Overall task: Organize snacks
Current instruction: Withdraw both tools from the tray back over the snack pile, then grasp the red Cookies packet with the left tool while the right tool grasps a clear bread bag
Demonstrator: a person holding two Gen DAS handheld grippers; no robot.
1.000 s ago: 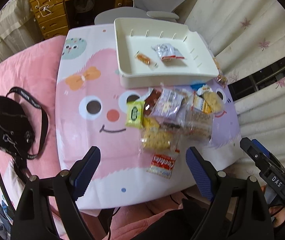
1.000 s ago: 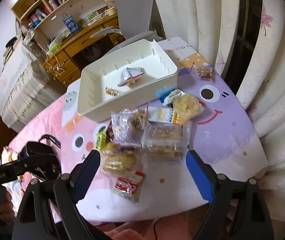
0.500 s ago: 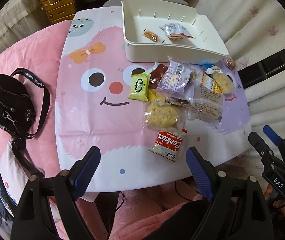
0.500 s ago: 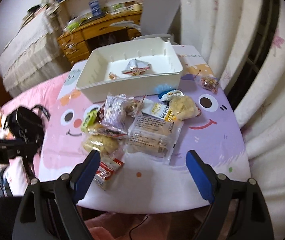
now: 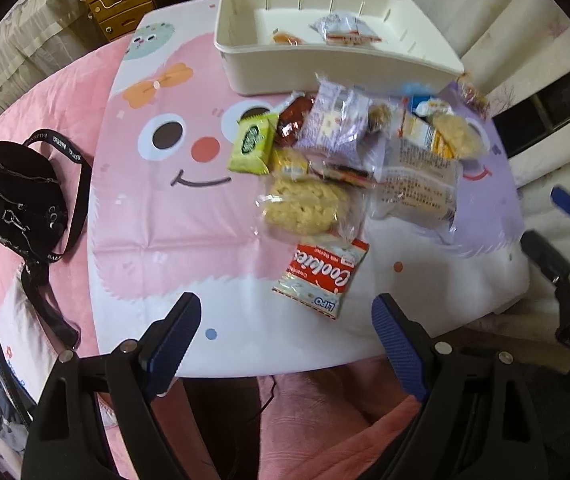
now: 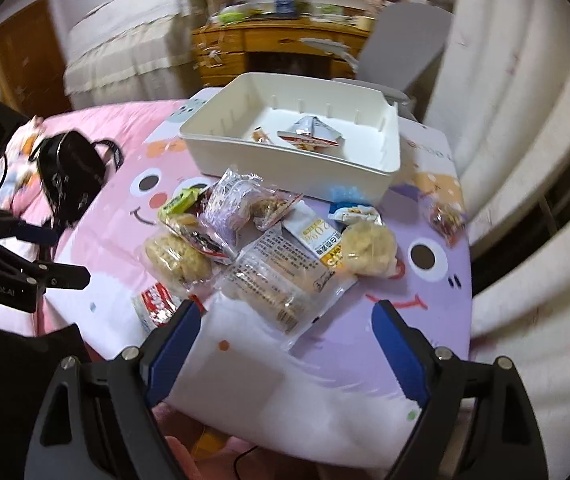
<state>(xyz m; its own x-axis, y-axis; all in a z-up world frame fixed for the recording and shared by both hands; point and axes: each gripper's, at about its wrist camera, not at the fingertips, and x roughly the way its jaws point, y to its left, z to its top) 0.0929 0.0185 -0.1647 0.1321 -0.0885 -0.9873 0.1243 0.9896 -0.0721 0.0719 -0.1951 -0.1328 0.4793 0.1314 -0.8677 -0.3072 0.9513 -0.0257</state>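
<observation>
Shiny snack packets [image 5: 337, 168] lie piled beside the white bin [image 5: 325, 60] (two inside) – both grippers [image 5: 285, 328] [image 6: 285, 328] gape wide, holding nothing.

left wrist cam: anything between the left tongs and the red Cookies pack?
Nothing. In the left wrist view only bare tablecloth lies between the open left tongs and the Cookies pack.

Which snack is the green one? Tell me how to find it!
Start at the big white plastic bin on the pink cartoon tablecloth. The snack pile lies just in front of it. At the pile's left edge, beside the face's eye, sits the small lime-green square packet, the only green wrapper.
</observation>
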